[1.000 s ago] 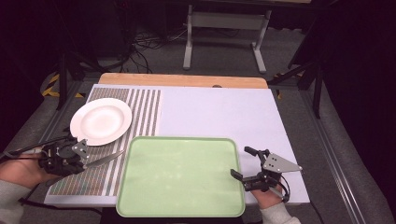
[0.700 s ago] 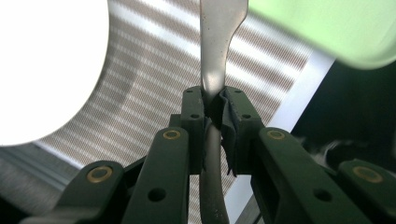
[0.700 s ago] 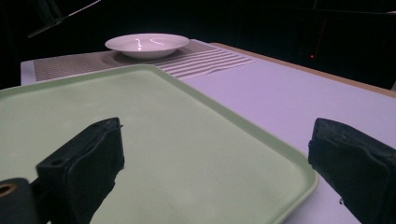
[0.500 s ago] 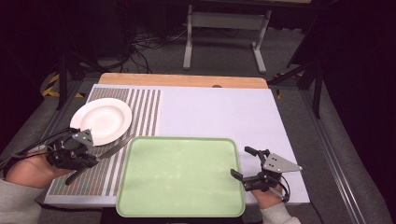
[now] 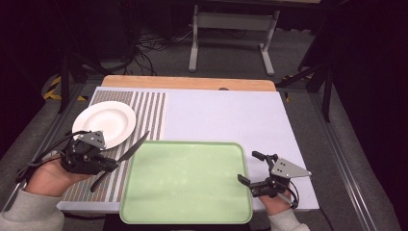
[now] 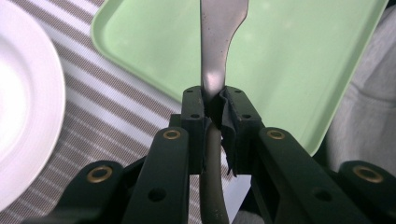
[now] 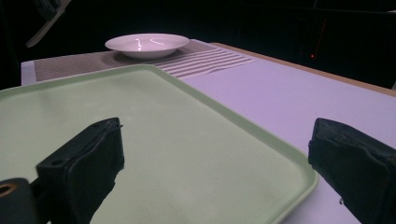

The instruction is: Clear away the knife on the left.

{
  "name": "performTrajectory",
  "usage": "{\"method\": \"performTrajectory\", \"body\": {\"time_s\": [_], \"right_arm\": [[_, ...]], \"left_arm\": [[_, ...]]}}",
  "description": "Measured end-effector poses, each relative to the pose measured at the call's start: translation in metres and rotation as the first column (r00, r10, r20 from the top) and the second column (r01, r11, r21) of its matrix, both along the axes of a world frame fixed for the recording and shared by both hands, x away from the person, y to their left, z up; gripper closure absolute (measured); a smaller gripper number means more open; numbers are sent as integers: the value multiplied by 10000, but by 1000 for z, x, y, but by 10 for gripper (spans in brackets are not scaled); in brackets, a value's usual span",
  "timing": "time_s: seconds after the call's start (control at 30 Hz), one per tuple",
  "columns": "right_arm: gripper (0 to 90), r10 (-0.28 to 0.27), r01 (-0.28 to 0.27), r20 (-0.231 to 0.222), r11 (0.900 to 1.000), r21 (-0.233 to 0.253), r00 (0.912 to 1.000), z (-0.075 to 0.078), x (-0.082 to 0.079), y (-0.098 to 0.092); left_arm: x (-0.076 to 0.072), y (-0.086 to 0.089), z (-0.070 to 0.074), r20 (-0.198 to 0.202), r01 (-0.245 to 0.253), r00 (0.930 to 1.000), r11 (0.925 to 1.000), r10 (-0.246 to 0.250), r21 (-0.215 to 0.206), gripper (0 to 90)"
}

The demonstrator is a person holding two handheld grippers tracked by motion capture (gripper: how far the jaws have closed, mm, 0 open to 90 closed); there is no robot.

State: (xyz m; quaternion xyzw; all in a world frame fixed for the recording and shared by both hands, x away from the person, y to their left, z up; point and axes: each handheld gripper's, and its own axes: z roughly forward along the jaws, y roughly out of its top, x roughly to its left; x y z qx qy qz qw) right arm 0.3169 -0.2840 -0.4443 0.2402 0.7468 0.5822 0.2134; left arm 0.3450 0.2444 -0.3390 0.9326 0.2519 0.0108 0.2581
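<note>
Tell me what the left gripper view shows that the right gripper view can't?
The left gripper view alone shows, close up, a metal utensil clamped between the left gripper's shut jaws; its kind is unclear. The right gripper view alone shows the right gripper with jaws wide apart, holding nothing, plus the lilac table cover. Both share the green tray, the white plate and the striped mat.

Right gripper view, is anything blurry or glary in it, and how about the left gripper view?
Right gripper view: its own jaws are soft, and a bright streak glares on the white plate. Left gripper view: the knife shows a dull sheen just above the jaws; the green tray is evenly lit.
</note>
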Motion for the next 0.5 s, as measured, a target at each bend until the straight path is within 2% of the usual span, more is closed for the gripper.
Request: {"method": "performTrajectory", "body": {"time_s": [0.13, 0.27, 0.33, 0.5], "right_arm": [[39, -9, 9, 14, 10000, -17, 10000, 0, 0, 0], [39, 4, -4, 12, 10000, 13, 10000, 0, 0, 0], [39, 29, -29, 21, 10000, 12, 10000, 0, 0, -1], [39, 42, -42, 24, 10000, 29, 10000, 0, 0, -1]], "left_arm": [[0, -7, -2, -46, -15, 10000, 9991, 13, -413, 800], [-3, -11, -5, -139, -32, 9999, 9945, 18, -1043, 800], [-4, -15, -10, -224, -30, 9997, 9929, 3, -1193, 800], [-4, -22, -19, -393, -104, 9992, 9923, 56, -1232, 801]]}}
